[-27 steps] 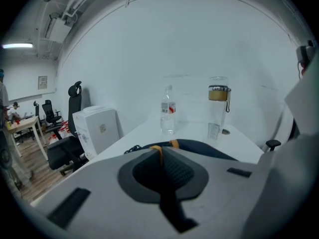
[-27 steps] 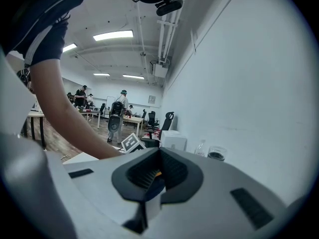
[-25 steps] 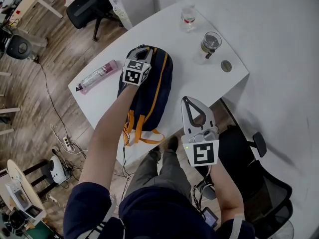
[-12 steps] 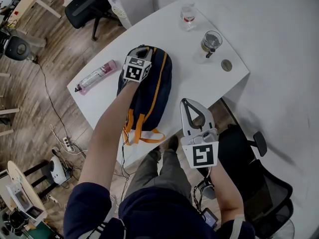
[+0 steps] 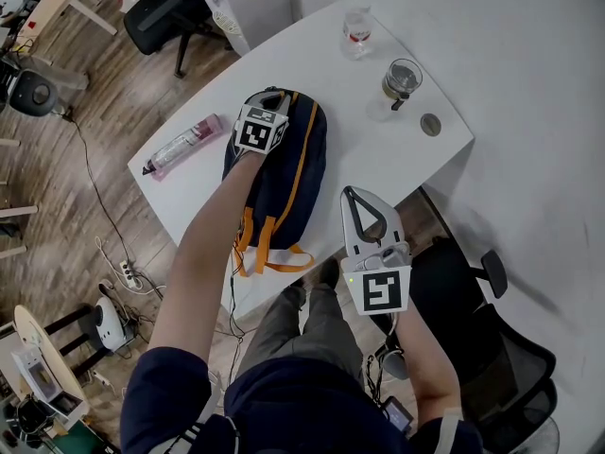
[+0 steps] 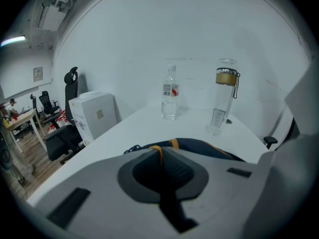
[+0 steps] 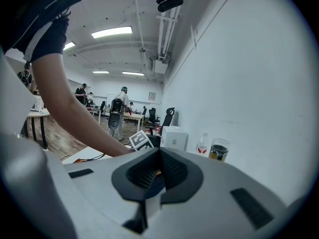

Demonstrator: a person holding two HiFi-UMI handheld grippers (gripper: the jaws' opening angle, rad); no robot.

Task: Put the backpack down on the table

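The backpack (image 5: 295, 173), navy with orange trim, lies lengthwise across the middle of the white table (image 5: 378, 154). Its top end points toward the far edge and its bottom end reaches the near edge, where the orange straps (image 5: 269, 253) hang over the side. The left gripper (image 6: 160, 152) sits at the backpack's top end with its jaws clenched. An orange-edged strip runs into the seam between the pads, so it seems to be pinching the bag's top loop, though the wide-angle view leaves that contact hard to make out. The left forearm reaches over the length of the bag.

The right gripper (image 5: 352, 194) hovers over the table's near edge, to the right of the backpack and apart from it. Its jaws are closed tip to tip with nothing between them; only the table and the bag show through the gap behind the tips.

A pink bottle (image 5: 184, 143) lies on its side along the left edge, just beside the backpack. A clear water bottle (image 5: 356, 31) stands at the far corner. A glass tumbler (image 5: 400, 81) with a dark lid stands nearer the right edge, between the water bottle and a round cable port (image 5: 431, 125) set into the tabletop by the right corner. A black office chair (image 5: 473, 348) stands on the floor below the right edge
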